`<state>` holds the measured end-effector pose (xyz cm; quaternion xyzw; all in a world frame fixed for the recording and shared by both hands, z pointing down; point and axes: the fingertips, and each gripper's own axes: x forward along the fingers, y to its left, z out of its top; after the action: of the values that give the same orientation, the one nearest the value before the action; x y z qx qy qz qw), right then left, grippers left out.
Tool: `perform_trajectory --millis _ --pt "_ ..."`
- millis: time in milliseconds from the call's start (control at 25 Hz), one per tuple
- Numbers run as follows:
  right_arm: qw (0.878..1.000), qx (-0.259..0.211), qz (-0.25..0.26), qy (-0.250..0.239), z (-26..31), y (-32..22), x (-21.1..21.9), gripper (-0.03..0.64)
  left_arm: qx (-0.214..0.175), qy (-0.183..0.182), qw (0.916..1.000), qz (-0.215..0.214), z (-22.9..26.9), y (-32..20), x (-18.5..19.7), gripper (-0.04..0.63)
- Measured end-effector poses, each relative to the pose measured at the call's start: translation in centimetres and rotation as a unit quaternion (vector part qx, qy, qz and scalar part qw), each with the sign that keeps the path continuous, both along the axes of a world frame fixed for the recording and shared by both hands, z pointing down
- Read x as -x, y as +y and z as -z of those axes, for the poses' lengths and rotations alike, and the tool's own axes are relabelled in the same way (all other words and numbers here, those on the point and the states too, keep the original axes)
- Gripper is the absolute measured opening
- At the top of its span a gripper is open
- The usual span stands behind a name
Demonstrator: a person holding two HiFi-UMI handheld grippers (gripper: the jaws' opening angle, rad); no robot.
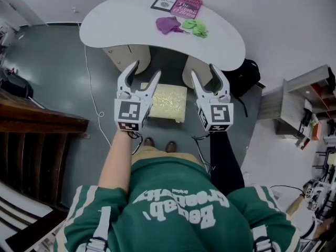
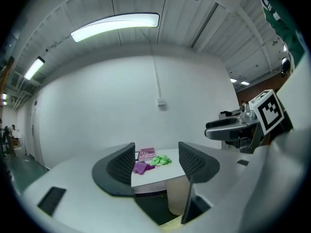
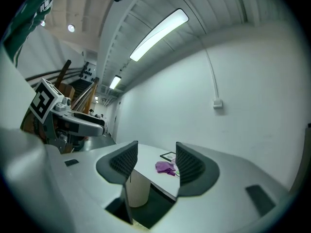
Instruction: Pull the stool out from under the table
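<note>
The stool (image 1: 167, 103), with a pale yellow square seat, stands on the floor just in front of the white curved table (image 1: 115, 20), its far edge near the table's two cream legs. My left gripper (image 1: 146, 70) hovers open over the stool's left side. Over the right side my right gripper (image 1: 203, 71) is open too. Neither has anything between its fingers. In the left gripper view the left gripper (image 2: 156, 164) frames the table top (image 2: 153, 176), and a sliver of the stool (image 2: 167, 225) shows below. The right gripper (image 3: 155, 164) looks at a table leg (image 3: 138, 188).
On the table lie two books (image 1: 184, 5), a purple cloth (image 1: 168, 24) and a green cloth (image 1: 196, 28). A black bag (image 1: 247, 75) sits right of the table, with shelving (image 1: 310, 109) beyond. Dark wooden furniture (image 1: 42, 125) stands left. A cable (image 1: 92, 88) runs along the floor.
</note>
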<state>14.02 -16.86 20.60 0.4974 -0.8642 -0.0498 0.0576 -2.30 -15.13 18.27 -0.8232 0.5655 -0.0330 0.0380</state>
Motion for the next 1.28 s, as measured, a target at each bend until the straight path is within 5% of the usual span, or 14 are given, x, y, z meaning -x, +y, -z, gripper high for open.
perform_trajectory --millis 560,720,920,1280 --pt "1.0 -0.025 0.006 0.0 2.8 1.3 -0.4 0.227 -0.042 -0.012 0.999 0.006 4.0 0.8 0.2 0.305" --pt "0.999 -0.033 0.012 0.007 3.2 1.8 -0.2 0.199 -0.057 -0.022 0.998 0.019 4.5 1.6 0.3 0.179" --pt "0.999 -0.036 0.029 0.013 3.5 2.7 0.1 0.006 -0.079 -0.027 0.9958 0.037 5.4 2.5 0.6 0.015" --pt "0.998 -0.04 0.039 0.013 3.5 4.2 0.5 0.006 -0.083 -0.024 0.9954 0.04 5.5 3.6 0.8 0.014"
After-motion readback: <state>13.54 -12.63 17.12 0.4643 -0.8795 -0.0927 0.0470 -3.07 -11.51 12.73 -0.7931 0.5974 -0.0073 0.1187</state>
